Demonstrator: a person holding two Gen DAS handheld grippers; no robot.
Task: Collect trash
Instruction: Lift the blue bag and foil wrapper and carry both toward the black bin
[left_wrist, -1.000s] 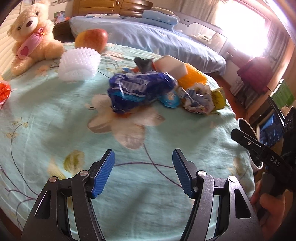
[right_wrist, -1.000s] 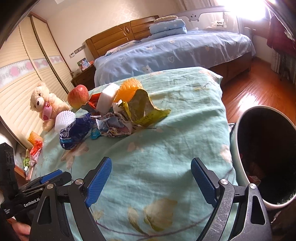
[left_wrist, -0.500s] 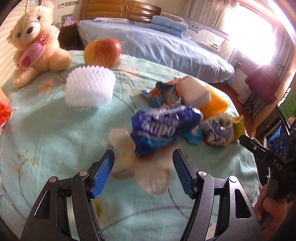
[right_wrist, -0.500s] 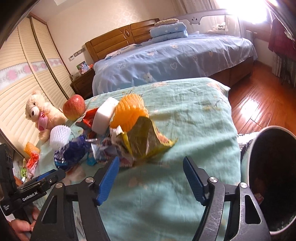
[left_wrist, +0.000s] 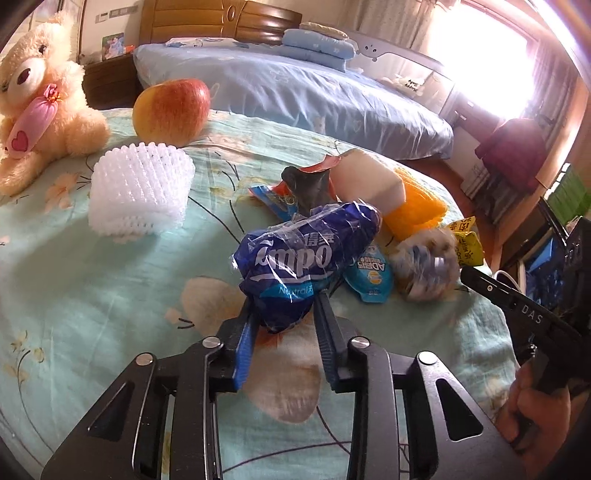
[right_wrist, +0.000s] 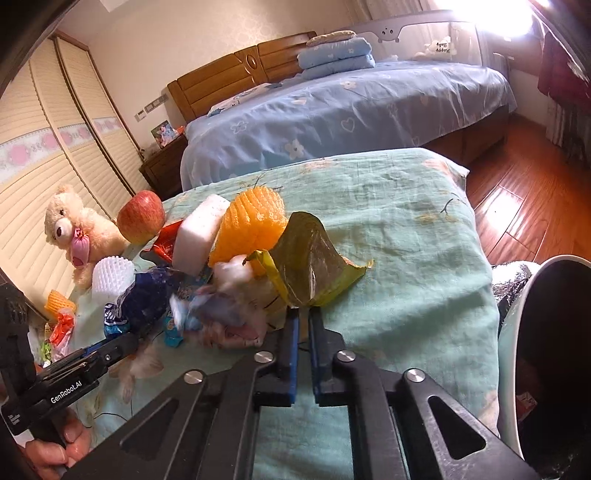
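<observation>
Closing on the blue wrapper (left_wrist: 306, 266), the left gripper (left_wrist: 284, 314) jaws squeeze it so it can be lifted; the green wrapper (right_wrist: 314, 273) is pinched by the right gripper (right_wrist: 303, 317), beside the bin (right_wrist: 517, 332).

Home bedroom, blue-sheeted bed (right_wrist: 343, 122) with wooden headboard (right_wrist: 236, 79), teddy bear (left_wrist: 40, 96), louvred wardrobe doors (right_wrist: 55, 155)

Both cameras sit low and close, looking obliquely down along their fingers. The left faces the trash pile (left_wrist: 351, 236) from near-left, the right from near-right; both share it.
</observation>
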